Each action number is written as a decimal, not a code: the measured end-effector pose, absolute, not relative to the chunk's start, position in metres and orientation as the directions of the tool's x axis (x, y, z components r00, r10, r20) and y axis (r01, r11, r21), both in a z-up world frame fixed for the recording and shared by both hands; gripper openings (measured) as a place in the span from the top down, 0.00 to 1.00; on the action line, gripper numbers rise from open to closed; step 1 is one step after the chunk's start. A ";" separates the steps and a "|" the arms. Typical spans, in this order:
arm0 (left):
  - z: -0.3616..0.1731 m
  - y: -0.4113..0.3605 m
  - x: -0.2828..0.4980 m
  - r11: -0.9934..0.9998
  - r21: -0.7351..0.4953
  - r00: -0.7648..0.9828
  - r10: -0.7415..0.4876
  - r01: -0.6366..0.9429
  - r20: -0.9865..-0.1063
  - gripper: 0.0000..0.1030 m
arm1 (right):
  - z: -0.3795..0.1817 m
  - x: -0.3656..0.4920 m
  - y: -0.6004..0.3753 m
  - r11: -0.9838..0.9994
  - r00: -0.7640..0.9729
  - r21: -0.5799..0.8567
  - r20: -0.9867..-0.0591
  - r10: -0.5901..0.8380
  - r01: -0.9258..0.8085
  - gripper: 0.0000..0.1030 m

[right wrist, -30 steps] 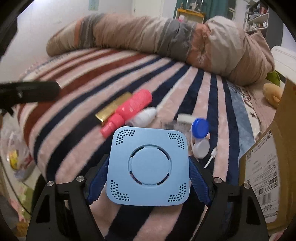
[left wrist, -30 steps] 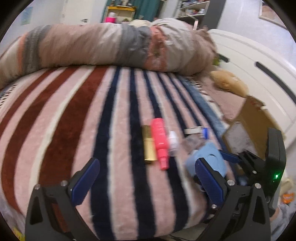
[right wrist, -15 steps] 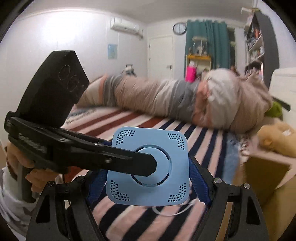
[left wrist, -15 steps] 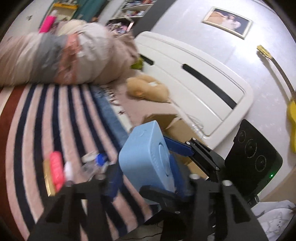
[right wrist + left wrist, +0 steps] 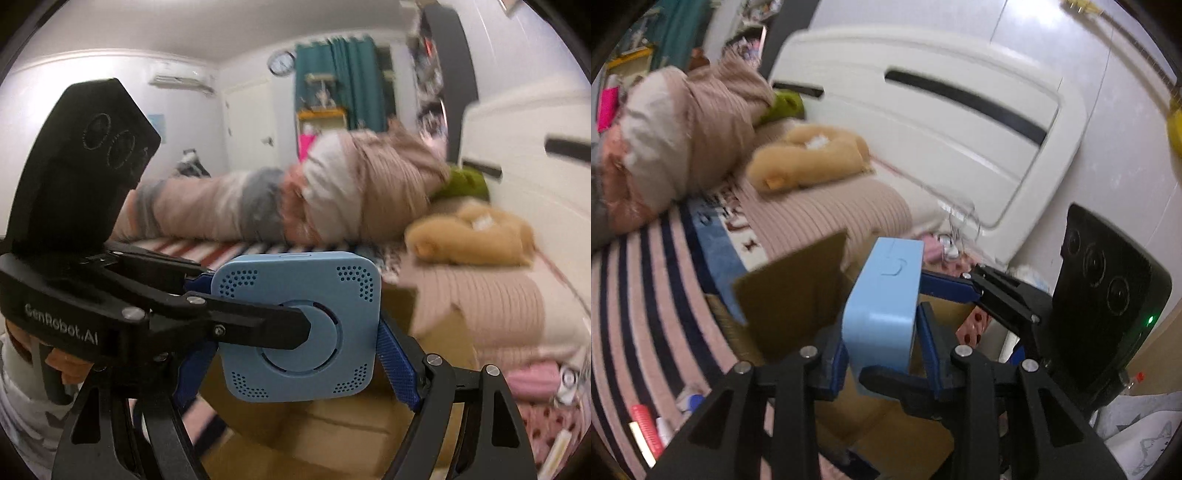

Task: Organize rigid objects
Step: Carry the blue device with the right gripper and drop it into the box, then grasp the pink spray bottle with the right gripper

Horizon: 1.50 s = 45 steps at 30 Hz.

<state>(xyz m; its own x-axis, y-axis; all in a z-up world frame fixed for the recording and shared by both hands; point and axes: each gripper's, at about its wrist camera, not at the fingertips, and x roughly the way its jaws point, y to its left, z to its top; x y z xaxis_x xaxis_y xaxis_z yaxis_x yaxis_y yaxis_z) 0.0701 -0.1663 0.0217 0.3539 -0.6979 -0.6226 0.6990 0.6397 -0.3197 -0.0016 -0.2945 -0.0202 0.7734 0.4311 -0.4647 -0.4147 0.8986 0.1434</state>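
You've got the blue box [image 5: 299, 328] pinched by both grippers at once, right gripper [image 5: 295, 332] on its sides, left gripper [image 5: 882, 347] across its faces, held above the cardboard box [image 5: 790, 291]. Risk: pulling hands apart w/o one letting go could twist it loose & drop it.
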 end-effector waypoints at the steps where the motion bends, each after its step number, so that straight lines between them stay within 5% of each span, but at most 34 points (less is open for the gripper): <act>1: 0.016 -0.173 0.074 0.641 -0.315 0.339 -0.687 0.700 -0.643 0.70 | -0.027 0.002 -0.299 0.899 0.760 0.150 -0.489 0.429 -0.411 0.24; 9: -0.005 -0.198 0.077 0.652 -0.283 0.281 -0.621 0.704 -0.732 0.70 | -0.046 0.009 -0.308 0.910 0.717 0.141 -0.574 0.397 -0.390 0.23; 12: -0.003 -0.198 0.076 0.664 -0.272 0.294 -0.609 0.696 -0.737 0.61 | -0.049 0.009 -0.303 0.924 0.723 0.093 -0.595 0.351 -0.371 0.23; 14: 0.000 -0.193 0.075 0.662 -0.278 0.298 -0.619 0.696 -0.726 0.47 | -0.048 0.006 -0.300 0.932 0.730 0.068 -0.603 0.323 -0.357 0.18; 20: 0.026 -0.158 0.060 0.682 -0.277 0.378 -0.645 0.677 -0.665 0.36 | -0.036 -0.006 -0.291 0.940 0.767 0.029 -0.570 0.296 -0.341 0.01; 27: 0.055 -0.072 0.036 0.795 -0.222 0.584 -0.574 0.564 -0.574 0.27 | -0.001 -0.026 -0.253 0.949 0.843 -0.045 -0.473 0.255 -0.312 0.01; 33: 0.046 0.018 0.022 0.916 -0.175 0.737 -0.396 0.361 -0.549 0.24 | 0.020 -0.027 -0.190 0.877 0.770 0.032 -0.464 0.438 -0.479 0.01; 40: -0.013 0.105 0.017 0.971 -0.194 0.772 -0.231 0.141 -0.592 0.23 | -0.014 -0.011 -0.090 0.775 0.615 0.078 -0.562 0.553 -0.627 0.01; 45: -0.056 0.134 0.018 0.969 -0.236 0.752 -0.205 0.067 -0.626 0.23 | -0.071 0.022 -0.039 0.729 0.456 0.213 -0.657 0.600 -0.651 0.23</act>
<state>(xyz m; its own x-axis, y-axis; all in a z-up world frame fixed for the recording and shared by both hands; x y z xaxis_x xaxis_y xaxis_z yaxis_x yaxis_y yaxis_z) 0.0177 0.1345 -0.0561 0.7524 -0.2048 -0.6261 0.0671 0.9694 -0.2363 0.0223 -0.0385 -0.0707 0.4564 0.5997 -0.6573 -0.6507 0.7288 0.2131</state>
